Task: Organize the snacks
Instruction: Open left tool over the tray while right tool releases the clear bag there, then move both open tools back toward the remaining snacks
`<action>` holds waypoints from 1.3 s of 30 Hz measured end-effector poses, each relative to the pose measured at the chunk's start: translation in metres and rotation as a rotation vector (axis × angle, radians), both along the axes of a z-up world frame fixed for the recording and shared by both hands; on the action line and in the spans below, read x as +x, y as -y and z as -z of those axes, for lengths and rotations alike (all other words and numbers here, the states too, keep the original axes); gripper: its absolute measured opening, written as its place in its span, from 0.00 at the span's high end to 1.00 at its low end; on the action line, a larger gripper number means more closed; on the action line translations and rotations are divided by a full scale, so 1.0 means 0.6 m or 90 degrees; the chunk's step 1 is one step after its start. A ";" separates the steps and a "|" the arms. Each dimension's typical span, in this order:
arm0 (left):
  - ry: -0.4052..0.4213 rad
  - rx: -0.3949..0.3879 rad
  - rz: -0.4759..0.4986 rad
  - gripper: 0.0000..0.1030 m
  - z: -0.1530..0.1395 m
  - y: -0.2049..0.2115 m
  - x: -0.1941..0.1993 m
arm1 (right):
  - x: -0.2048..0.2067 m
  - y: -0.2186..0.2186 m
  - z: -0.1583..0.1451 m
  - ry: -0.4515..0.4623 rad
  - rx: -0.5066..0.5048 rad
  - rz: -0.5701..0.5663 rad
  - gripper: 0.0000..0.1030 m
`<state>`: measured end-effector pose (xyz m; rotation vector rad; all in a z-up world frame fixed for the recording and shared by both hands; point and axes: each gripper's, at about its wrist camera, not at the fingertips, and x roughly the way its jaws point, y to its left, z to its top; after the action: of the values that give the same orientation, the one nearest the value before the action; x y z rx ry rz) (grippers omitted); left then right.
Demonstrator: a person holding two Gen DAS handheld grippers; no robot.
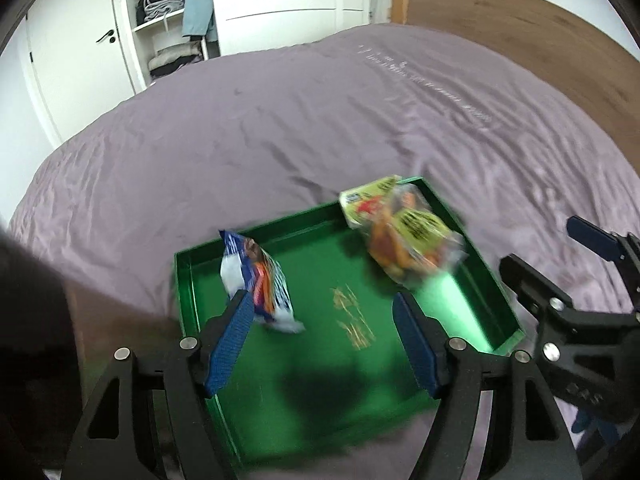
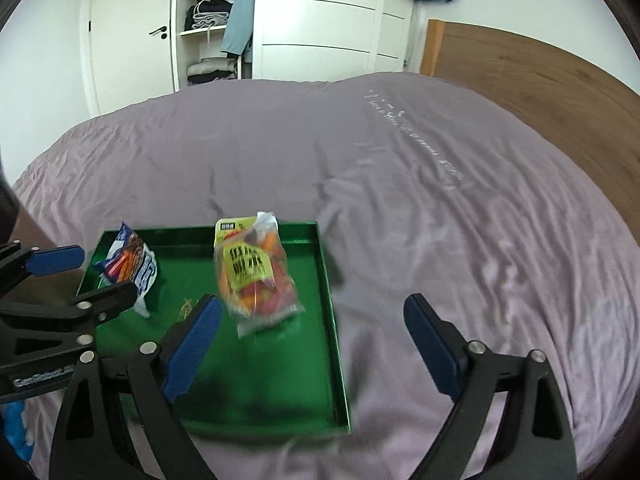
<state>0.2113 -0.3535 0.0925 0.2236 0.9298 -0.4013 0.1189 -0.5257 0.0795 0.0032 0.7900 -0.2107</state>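
A green tray (image 1: 472,264) lies on the bed; it also shows in the right wrist view (image 2: 330,300). A blue and white snack packet (image 1: 260,284) lies in its far left part, also in the right wrist view (image 2: 132,268). A clear bag with a yellow label (image 1: 404,232) lies at its far right, also in the right wrist view (image 2: 256,276). My left gripper (image 1: 322,344) is open and empty over the tray's near half. My right gripper (image 2: 312,344) is open and empty over the tray's right rim; it also shows in the left wrist view (image 1: 560,256).
The tray sits near the front edge of a bed with a wrinkled purple cover (image 2: 400,168). A wooden headboard (image 2: 540,80) runs along the right. White wardrobes and open shelves with folded clothes (image 2: 208,16) stand behind the bed.
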 end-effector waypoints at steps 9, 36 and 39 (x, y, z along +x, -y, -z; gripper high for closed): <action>0.030 -0.044 0.033 0.36 -0.087 -0.090 -0.165 | -0.153 -0.070 -0.083 0.039 0.018 0.008 0.00; 0.120 -0.051 -0.296 0.29 -0.129 -0.842 -0.422 | -0.375 -0.565 -0.216 0.136 0.059 -0.220 0.00; 0.104 -0.043 -0.320 0.29 -0.094 -0.881 -0.411 | -0.348 -0.619 -0.185 0.110 0.066 -0.261 0.00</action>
<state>-0.0352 0.1751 0.1490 -0.0437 0.7773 0.0505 -0.0901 -0.1540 0.1907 -0.0424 0.6122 0.2172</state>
